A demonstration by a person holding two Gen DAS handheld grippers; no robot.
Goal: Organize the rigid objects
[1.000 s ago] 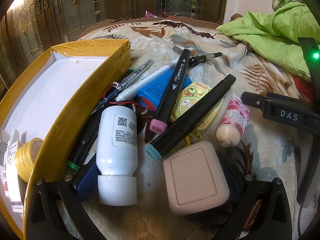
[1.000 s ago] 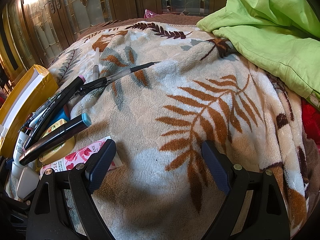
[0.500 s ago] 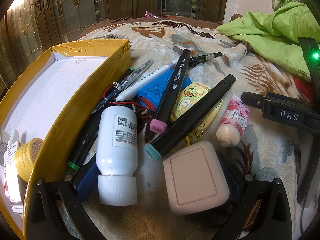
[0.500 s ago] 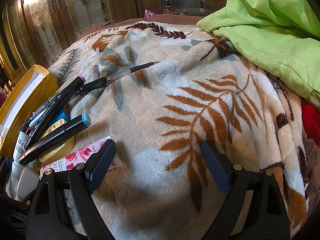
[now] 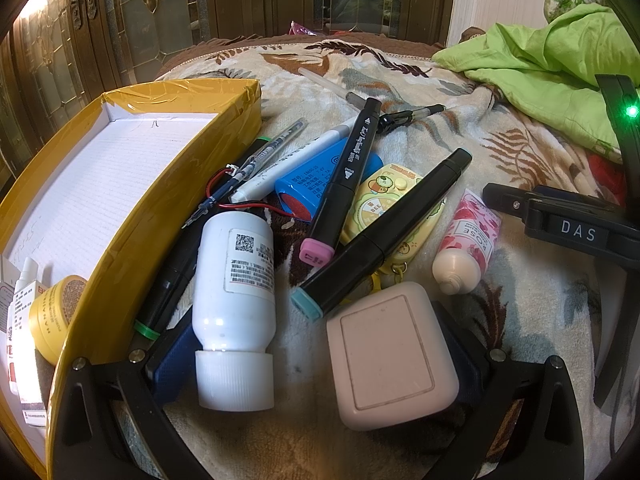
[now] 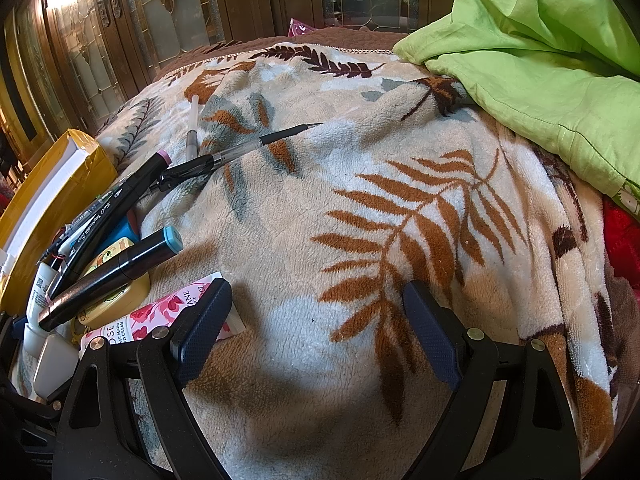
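Observation:
In the left wrist view a pile lies on the blanket: a white bottle [image 5: 234, 292], a pink square case [image 5: 390, 356], two black markers [image 5: 346, 184] [image 5: 384, 232], a blue battery pack [image 5: 320, 178], a yellow bee toy [image 5: 390, 200] and a rose hand cream tube [image 5: 466, 244]. My left gripper [image 5: 320, 356] is open, its fingers on either side of the bottle and the pink case. My right gripper [image 6: 316, 336] is open and empty over bare blanket; its left finger [image 6: 202, 332] lies next to the rose tube [image 6: 160, 316].
A yellow box [image 5: 152, 216] with a white lined bottom stands left of the pile; a small yellow jar [image 5: 54, 312] lies in its near corner. Pens [image 6: 240, 150] lie farther back. A green cloth [image 6: 540, 60] covers the right. The right gripper's body [image 5: 560, 224] shows at right.

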